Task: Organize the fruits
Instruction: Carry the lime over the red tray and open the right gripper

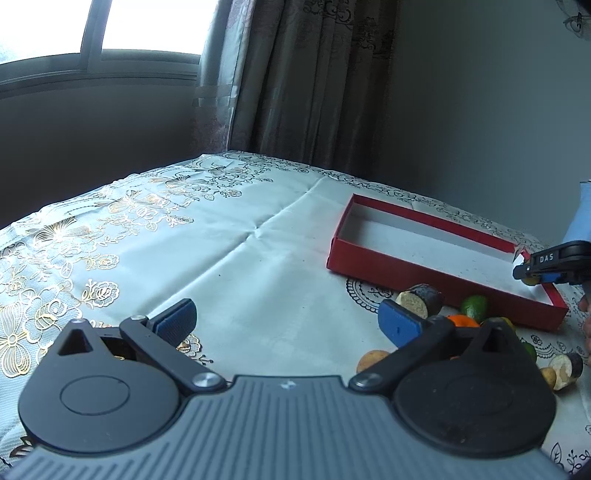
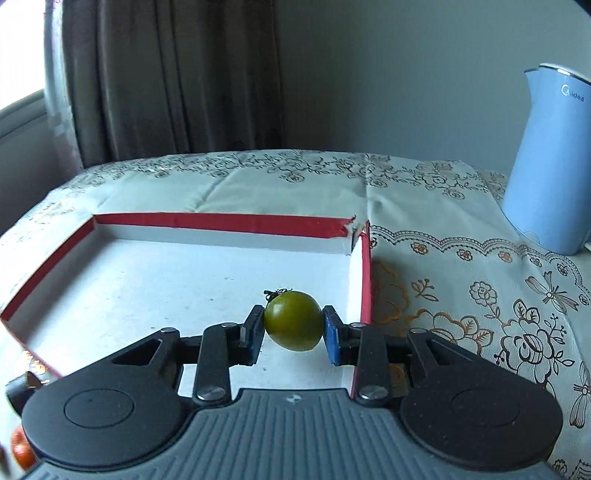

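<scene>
My right gripper [image 2: 293, 330] is shut on a small green tomato [image 2: 293, 320] and holds it over the near right corner of the shallow red box [image 2: 229, 222], whose white floor is bare. In the left wrist view the right gripper [image 1: 532, 275] shows at the box's [image 1: 388, 267] right end. My left gripper [image 1: 288, 321] is open and empty above the tablecloth, left of a pile of fruit: a cut dark avocado [image 1: 421, 300], a green fruit [image 1: 474, 307], an orange fruit [image 1: 461, 320], a yellow-brown one [image 1: 371, 360] and another cut piece [image 1: 565, 369].
A light blue electric kettle [image 2: 550, 166] stands at the back right of the table. A floral tablecloth [image 1: 229, 240] covers the table. Curtains [image 1: 314, 81] and a window [image 1: 96, 29] are behind. An orange fruit [image 2: 20, 446] shows at the right wrist view's lower left.
</scene>
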A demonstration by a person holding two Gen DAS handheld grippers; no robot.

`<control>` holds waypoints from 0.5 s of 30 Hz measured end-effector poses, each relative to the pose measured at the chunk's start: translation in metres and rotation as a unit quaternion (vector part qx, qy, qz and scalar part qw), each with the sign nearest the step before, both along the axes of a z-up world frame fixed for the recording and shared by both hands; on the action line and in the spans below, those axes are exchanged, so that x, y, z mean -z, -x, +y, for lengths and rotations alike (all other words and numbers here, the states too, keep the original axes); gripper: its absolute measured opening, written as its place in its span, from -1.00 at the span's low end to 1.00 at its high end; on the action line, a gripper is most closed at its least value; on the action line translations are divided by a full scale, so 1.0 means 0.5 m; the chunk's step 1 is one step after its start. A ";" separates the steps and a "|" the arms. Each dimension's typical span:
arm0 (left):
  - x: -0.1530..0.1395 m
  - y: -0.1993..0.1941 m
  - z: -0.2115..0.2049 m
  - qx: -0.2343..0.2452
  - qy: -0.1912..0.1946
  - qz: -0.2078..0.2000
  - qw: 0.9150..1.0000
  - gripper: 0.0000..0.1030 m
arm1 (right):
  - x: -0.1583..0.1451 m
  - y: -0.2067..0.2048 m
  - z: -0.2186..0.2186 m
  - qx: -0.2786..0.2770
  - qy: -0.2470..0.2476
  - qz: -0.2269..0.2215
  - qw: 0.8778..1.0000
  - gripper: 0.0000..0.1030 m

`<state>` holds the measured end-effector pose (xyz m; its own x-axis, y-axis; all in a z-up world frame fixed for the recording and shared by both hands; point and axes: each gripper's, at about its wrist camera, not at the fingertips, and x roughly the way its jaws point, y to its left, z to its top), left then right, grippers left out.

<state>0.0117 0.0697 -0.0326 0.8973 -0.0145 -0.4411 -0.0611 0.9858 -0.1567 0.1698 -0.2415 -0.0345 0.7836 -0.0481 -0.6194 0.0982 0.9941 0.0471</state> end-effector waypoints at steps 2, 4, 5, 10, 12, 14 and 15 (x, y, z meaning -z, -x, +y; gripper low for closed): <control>0.000 0.000 0.001 0.000 0.001 0.000 1.000 1.00 | 0.006 -0.005 0.000 0.007 0.003 0.002 1.000 -0.37; 0.001 -0.001 0.002 0.001 0.001 0.001 1.000 1.00 | 0.009 -0.012 -0.001 0.009 0.008 0.007 1.000 -0.37; 0.001 -0.002 0.002 0.002 0.001 0.001 1.000 1.00 | 0.008 -0.013 0.000 0.008 0.010 0.007 1.000 -0.34; 0.001 -0.002 0.002 0.000 0.002 0.002 1.000 1.00 | -0.006 -0.003 0.004 0.000 0.000 -0.011 1.000 0.37; 0.001 -0.001 0.001 -0.001 0.002 0.002 1.000 1.00 | -0.018 0.009 0.005 0.007 -0.002 -0.020 1.000 0.38; 0.001 -0.001 0.001 -0.003 0.003 0.002 1.000 1.00 | -0.036 0.029 0.002 0.011 0.001 -0.037 0.999 0.38; 0.001 -0.001 0.001 -0.003 0.003 0.003 1.000 1.00 | -0.046 0.044 -0.002 0.014 0.001 -0.050 0.999 0.38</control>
